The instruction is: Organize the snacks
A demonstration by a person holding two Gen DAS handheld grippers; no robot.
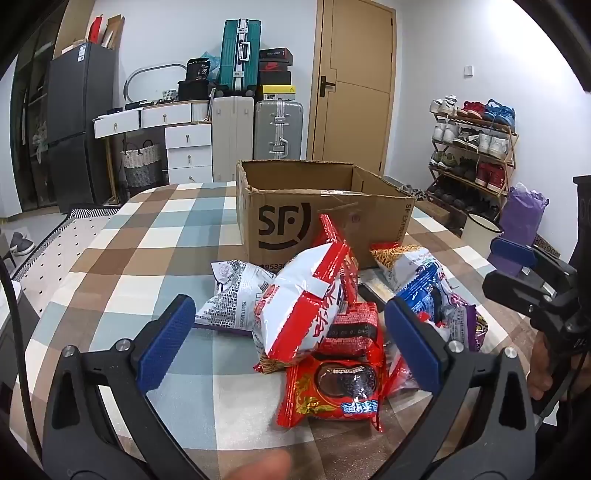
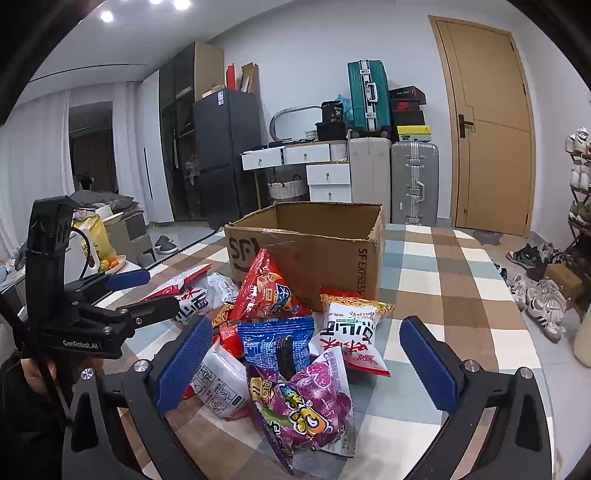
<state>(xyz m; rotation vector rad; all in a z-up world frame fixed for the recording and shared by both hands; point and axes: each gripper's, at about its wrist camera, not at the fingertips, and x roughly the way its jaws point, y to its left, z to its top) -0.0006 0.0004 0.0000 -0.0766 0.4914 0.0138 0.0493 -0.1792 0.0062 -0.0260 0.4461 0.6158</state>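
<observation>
Both my tongs, left gripper [image 1: 291,343] and right gripper [image 2: 314,354], spread wide, pinching nothing. Snack packets [image 2: 295,350] all piled on table [image 1: 122,236] before cardboard box [image 1: 314,206] (looks empty); sorting not started.

Both views evenly lit, indoor, cool white cast. Source overhead: three ceiling spots [image 2: 155,5] blown out at top left of right wrist view. Shadows soft and short; a faint one under the snack pile [image 1: 332,332] on the checked tablecloth [image 1: 147,240]. Specular glare on glossy wrappers, strongest on the red-and-white bag [image 1: 306,295] and the purple bag [image 2: 314,402]. Heavy fisheye distortion: door [image 2: 487,122] frame and walls bow outward, black vignette in all corners. Centre sharp, print on the box [image 1: 314,218] legible. Near bottom edge of left wrist view, a pale blurred patch [image 1: 266,465], out of focus. Far room slightly soft.
</observation>
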